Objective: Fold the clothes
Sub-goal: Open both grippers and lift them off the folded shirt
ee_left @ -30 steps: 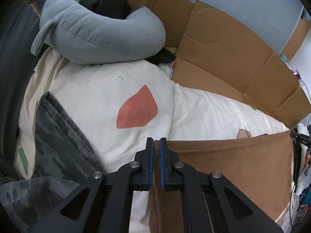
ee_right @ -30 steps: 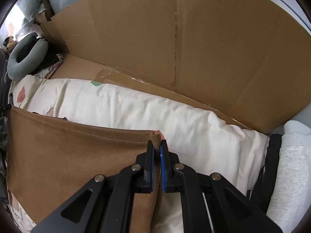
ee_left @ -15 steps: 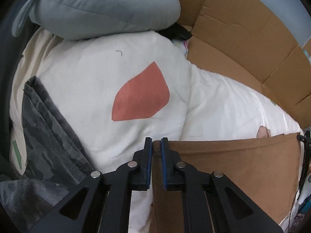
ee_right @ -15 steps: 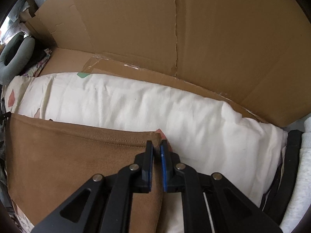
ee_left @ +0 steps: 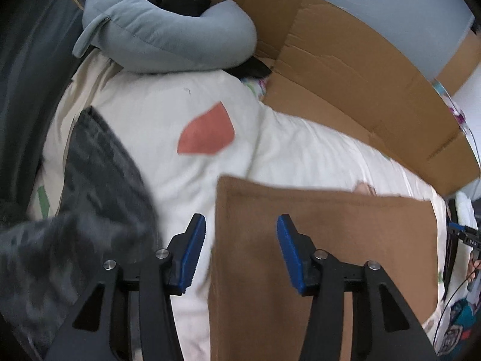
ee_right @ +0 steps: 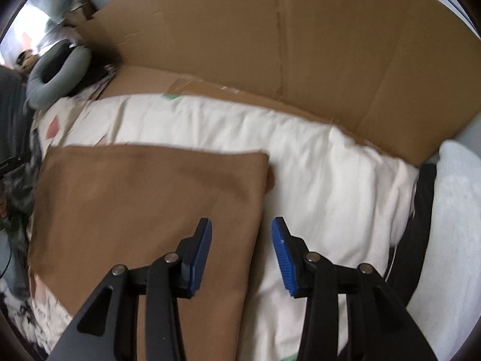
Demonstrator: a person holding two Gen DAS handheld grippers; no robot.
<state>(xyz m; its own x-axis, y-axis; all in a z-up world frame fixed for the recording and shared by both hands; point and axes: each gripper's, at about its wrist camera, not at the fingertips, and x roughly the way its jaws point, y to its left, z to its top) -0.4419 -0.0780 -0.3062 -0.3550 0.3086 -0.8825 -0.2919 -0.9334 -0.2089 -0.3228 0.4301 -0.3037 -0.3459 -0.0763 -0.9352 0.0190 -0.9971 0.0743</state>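
Brown cloth [ee_left: 324, 258], folded into a flat rectangle, lies on the cream bedding [ee_left: 300, 150] ahead of and beneath both tools. At the left tool [ee_left: 241, 251] the blue pads [ee_left: 192, 249] are spreading apart and pinch nothing; the cloth's left edge runs up between them, closer to the left pad, and its top left corner sits just beyond the fingertips. At the right tool [ee_right: 241, 252] the jaws are likewise opening and empty, with the cloth's right edge [ee_right: 258, 210] passing between the pads and its top right corner a little further ahead. Whether either tool's pads brush the fabric cannot be told from these blurred views. To the left of the left tool a dark camouflage garment [ee_left: 99, 198] is heaped on the bedding, apart from the brown cloth. Farther ahead of that tool a red patch [ee_left: 207, 134] marks the bedding, and beyond it a grey curved pillow [ee_left: 168, 39] rests against the far end. Flattened cardboard [ee_right: 285, 45] stands along the far side of the bedding, ahead of the right tool. To the right of the right tool a pale grey fleece item [ee_right: 451, 225] lies beside a black strap [ee_right: 421, 210] at the bedding's edge.
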